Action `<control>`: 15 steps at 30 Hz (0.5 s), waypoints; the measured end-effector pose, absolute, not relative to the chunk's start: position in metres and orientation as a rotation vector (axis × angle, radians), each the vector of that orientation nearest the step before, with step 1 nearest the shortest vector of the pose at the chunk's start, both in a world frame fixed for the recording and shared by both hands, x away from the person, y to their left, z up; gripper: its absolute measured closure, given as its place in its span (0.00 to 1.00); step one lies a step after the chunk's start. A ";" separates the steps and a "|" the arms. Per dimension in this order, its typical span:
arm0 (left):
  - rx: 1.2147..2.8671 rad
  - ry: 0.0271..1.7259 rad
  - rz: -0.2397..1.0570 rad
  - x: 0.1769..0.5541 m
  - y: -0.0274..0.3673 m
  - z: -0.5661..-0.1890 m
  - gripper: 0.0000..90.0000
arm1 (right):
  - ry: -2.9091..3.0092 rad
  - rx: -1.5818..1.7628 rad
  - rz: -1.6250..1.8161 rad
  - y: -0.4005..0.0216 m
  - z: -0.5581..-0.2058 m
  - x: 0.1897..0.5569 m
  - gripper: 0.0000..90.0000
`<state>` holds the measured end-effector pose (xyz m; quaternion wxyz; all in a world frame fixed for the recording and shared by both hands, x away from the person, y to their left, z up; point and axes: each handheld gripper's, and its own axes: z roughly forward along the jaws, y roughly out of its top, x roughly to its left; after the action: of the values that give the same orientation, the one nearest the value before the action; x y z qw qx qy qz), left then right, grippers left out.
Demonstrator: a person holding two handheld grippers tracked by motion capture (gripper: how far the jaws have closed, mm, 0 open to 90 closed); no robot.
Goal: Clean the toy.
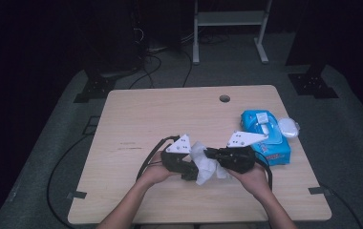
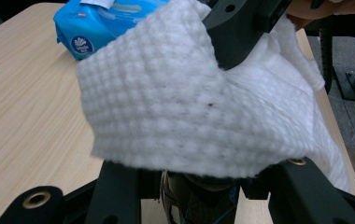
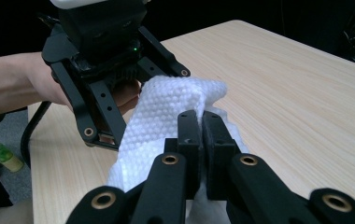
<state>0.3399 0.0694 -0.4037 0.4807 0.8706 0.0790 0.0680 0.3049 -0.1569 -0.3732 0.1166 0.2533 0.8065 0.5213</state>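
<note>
A white quilted wipe [image 1: 206,167] hangs between my two grippers over the front middle of the wooden table [image 1: 160,119]. My right gripper [image 3: 199,122] is shut on the wipe's [image 3: 166,107] upper edge, jaws pressed together. In the right gripper view my left gripper [image 3: 136,102] faces it with its fingers standing apart, the wipe draped against them. From the left gripper view the wipe [image 2: 175,98] covers my left gripper's [image 2: 203,175] fingertips, and a black finger [image 2: 241,28] of the right gripper bites into its top. Something dark sits low between the left jaws; I cannot make it out.
A blue wipes pack [image 1: 265,136] lies at the table's right edge, with a small white round object [image 1: 288,128] beside it. A cable hole [image 1: 224,98] is at the far middle. Cables trail off the left side. A green bottle [image 3: 0,156] stands on the floor.
</note>
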 end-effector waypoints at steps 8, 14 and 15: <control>2.168 0.183 0.169 0.340 0.064 -0.404 0.65 | 2.351 0.768 1.519 -0.163 -0.379 0.304 0.96; 2.221 0.180 0.159 0.343 0.061 -0.407 0.64 | 2.346 0.825 1.524 -0.171 -0.391 0.305 0.96; 2.234 0.176 0.165 0.343 0.061 -0.407 0.65 | 2.347 0.835 1.520 -0.172 -0.394 0.306 0.96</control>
<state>0.3425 0.0608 -0.4075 0.4325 0.8964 0.0705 0.0663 0.3056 -0.1721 -0.3935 0.1113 0.2844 0.7993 0.5176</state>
